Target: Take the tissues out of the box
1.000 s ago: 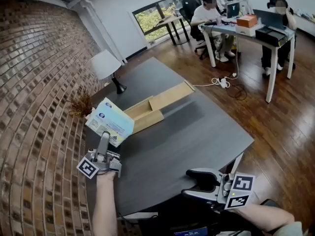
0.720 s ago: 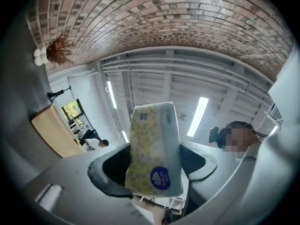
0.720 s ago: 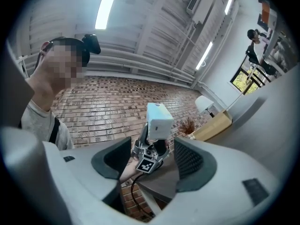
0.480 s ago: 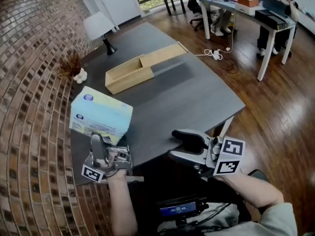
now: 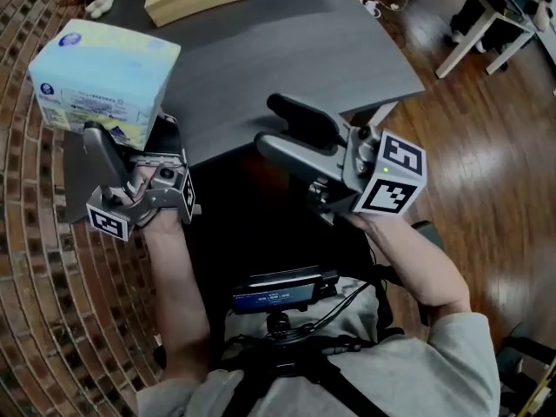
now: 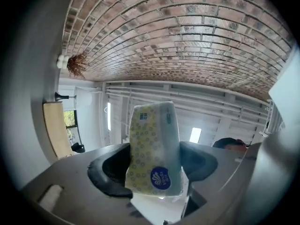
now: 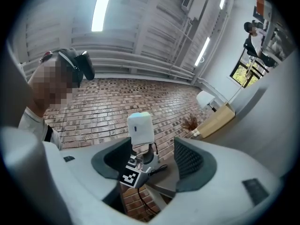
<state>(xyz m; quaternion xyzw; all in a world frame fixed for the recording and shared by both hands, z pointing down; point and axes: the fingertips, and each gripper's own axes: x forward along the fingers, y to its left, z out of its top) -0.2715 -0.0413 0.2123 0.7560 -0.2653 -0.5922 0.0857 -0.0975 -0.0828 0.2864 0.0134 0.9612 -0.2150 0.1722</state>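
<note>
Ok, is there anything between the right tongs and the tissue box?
Nothing visible does. The tissue box is held up, clamped in the left tongs. The right tongs, open and empty, face it across open air. In the right gripper view the box sits straight ahead between the jaws with nothing in front.

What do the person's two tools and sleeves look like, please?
The left tool and right tool both have grey bodies and dark jaws. Each carries a cube of black-and-white square markers. The right arm wears a light grey sleeve; the left forearm is bare.
</note>
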